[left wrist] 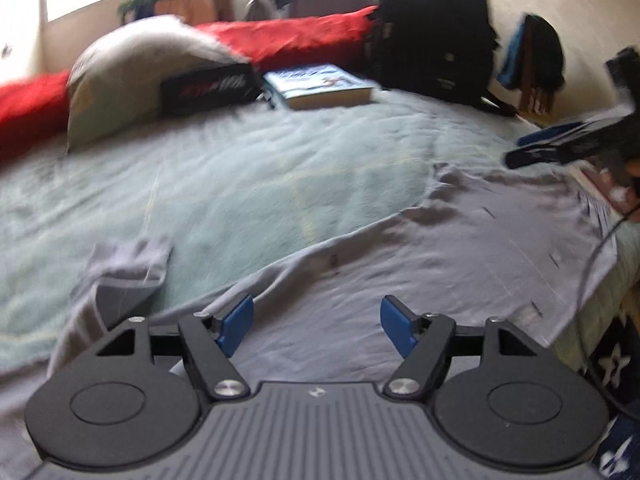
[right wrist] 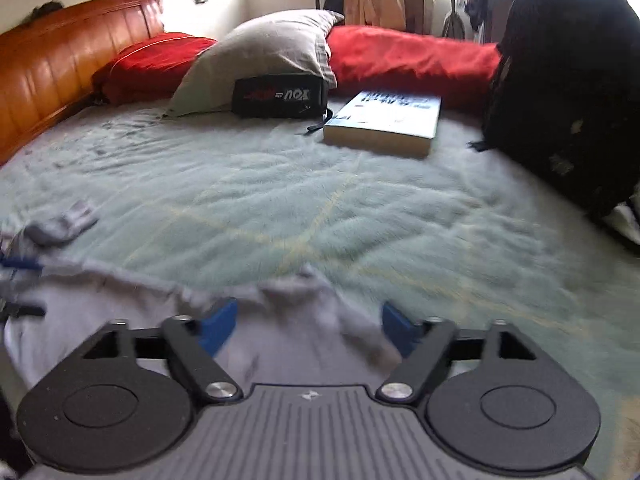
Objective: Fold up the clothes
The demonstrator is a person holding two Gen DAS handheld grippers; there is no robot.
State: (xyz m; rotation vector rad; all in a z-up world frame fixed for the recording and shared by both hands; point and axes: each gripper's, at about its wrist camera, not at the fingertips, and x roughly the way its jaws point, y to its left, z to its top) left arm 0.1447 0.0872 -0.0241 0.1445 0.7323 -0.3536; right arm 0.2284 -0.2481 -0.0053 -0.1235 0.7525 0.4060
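While both hand-held grippers, left [left wrist: 317,326] and right [right wrist: 309,330], hang released above the grey shirt [left wrist: 460,240] on the bed [left wrist: 240,176], a fold seems finished; next comes regrasping an edge.

- The left wrist view is taken from just behind the left gripper [left wrist: 317,326], low over a grey garment [left wrist: 400,248], and is aimed forward and downward across the bed [left wrist: 200,184].
- In it, the other gripper [left wrist: 560,146] is seen at 3 o'clock, and a black backpack [left wrist: 434,32] at 1 o'clock.
- The right wrist view is taken from just behind the right gripper [right wrist: 308,326], close above the garment's edge [right wrist: 280,320], and is likewise tilted down.
- The headboard [right wrist: 60,64] is seen at 10 o'clock.
- Both views share the book [left wrist: 320,86] [right wrist: 384,122], grey pillow [left wrist: 132,68] [right wrist: 264,56], red bedding [left wrist: 288,36] [right wrist: 408,60] and backpack [right wrist: 568,92], all towards 12 o'clock.
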